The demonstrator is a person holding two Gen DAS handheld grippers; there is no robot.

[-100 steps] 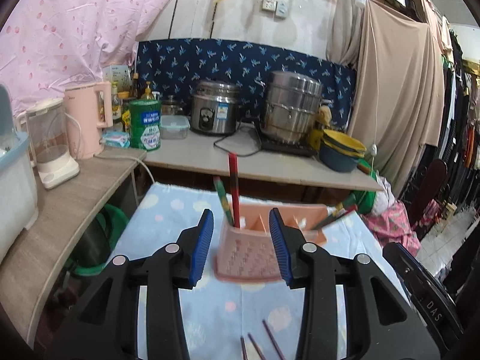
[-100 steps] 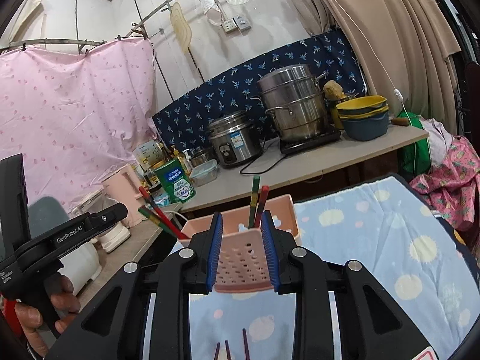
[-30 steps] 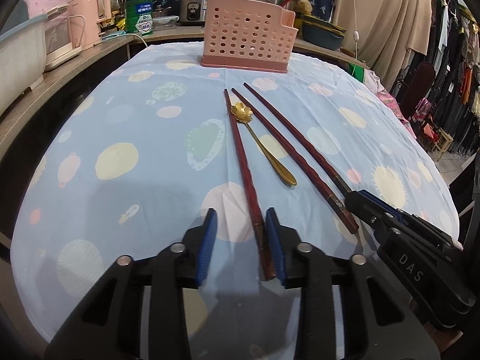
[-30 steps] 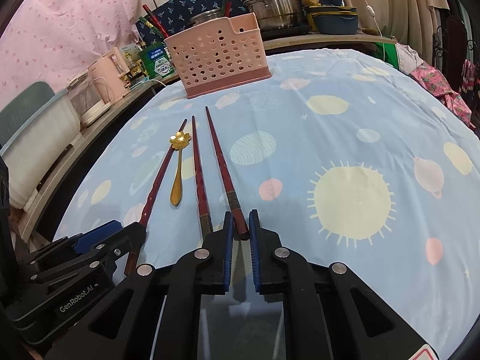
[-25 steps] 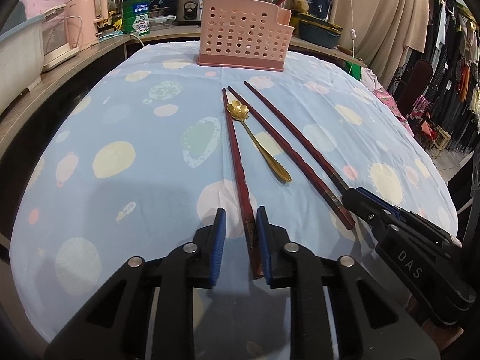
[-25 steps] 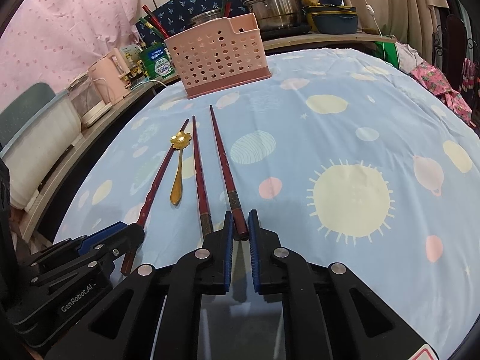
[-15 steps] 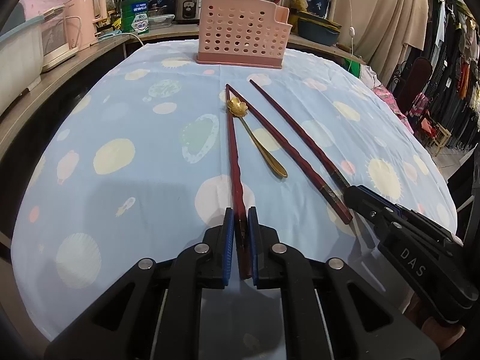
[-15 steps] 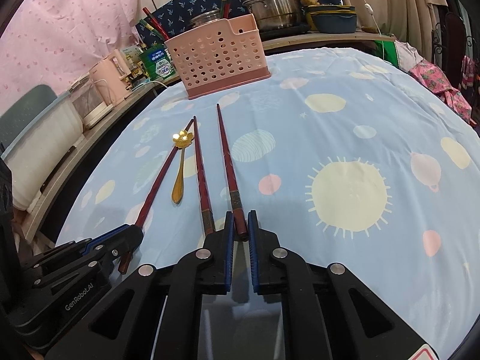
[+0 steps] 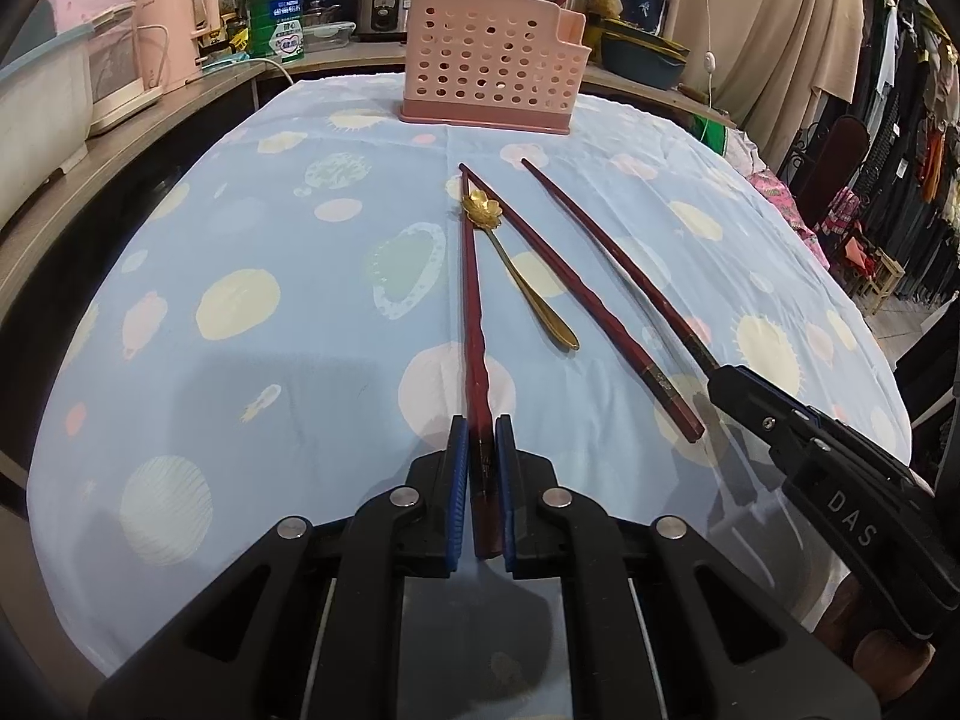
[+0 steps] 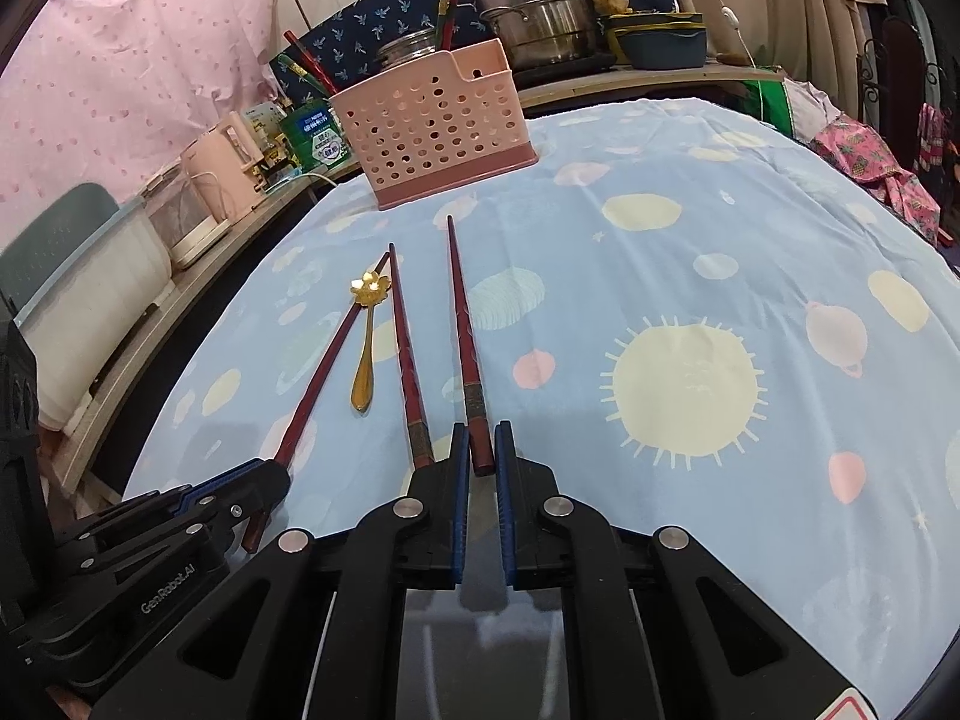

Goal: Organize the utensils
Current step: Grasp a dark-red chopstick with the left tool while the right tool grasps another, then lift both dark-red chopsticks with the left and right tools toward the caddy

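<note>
Cluttered counters ring the cloth-covered surface [image 9: 240, 312], where near-edge chopstick ends are pinched by left gripper [image 9: 480, 480] and right gripper [image 10: 482, 462]; lifting toward the pink caddy [image 9: 489, 69] is judged next.

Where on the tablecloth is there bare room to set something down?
Free: the tablecloth right of the rightmost chopstick, and the stretch left of the leftmost chopstick toward the counter. Crowded: the middle strip below the pink caddy, with three chopsticks and the gold spoon.
</note>
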